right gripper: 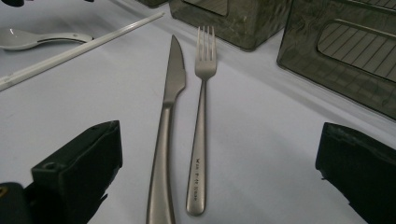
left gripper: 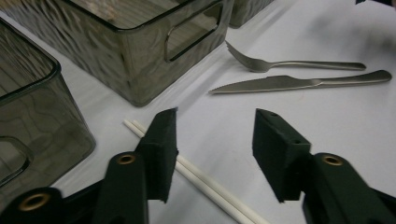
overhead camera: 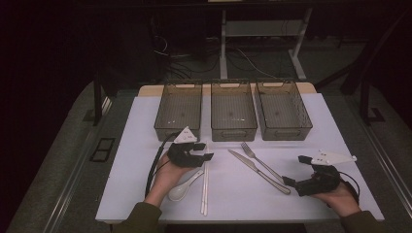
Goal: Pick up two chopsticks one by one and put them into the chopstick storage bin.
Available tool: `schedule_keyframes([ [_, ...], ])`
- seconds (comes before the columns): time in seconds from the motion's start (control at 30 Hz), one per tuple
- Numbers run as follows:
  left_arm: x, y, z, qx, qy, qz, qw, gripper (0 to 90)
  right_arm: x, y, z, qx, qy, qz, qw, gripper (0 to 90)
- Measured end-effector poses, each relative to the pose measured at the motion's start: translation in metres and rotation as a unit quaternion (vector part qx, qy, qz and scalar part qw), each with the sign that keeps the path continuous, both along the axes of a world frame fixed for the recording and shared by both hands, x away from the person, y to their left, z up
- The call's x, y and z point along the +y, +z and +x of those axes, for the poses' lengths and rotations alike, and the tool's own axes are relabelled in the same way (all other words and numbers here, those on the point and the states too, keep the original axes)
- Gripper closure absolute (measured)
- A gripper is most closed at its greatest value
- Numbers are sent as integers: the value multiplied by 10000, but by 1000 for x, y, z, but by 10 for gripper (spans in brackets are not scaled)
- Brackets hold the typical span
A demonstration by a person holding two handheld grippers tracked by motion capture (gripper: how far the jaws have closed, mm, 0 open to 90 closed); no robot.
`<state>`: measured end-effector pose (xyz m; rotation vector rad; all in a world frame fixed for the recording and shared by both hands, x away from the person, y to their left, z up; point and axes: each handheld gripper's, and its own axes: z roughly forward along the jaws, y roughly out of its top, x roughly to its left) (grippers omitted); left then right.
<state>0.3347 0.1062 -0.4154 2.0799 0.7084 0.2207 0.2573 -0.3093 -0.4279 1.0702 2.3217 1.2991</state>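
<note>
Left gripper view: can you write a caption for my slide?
Left gripper with open fingers over white chopsticks, fork and knife beyond.

White chopsticks (left gripper: 205, 184), white spoon (overhead camera: 182, 189); silver knife (right gripper: 168, 116), fork (right gripper: 201, 116); smoky grey ribbed bins (overhead camera: 233, 127); black fingers (left gripper: 161, 149).

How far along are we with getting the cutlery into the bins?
Nothing is sorted yet: all three bins look empty. In hand: the left hand-held gripper has its jaws partly closed around the white chopsticks, not yet pinching them. The right hand-held gripper stands open over the knife and fork. The spoon also remains.
</note>
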Motion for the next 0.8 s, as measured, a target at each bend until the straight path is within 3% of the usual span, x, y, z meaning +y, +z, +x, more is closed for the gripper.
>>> schedule_keyframes([
  [0.33, -11, -7, 16, 152, 191, 300, 9993, 664, -1, 0, 0, 6, -7, -17, 10000, 5],
  [0.8, -21, -19, 33, 362, 398, 603, 9967, 745, -1, 0, 0, 16, -11, -1, 10000, 5],
])
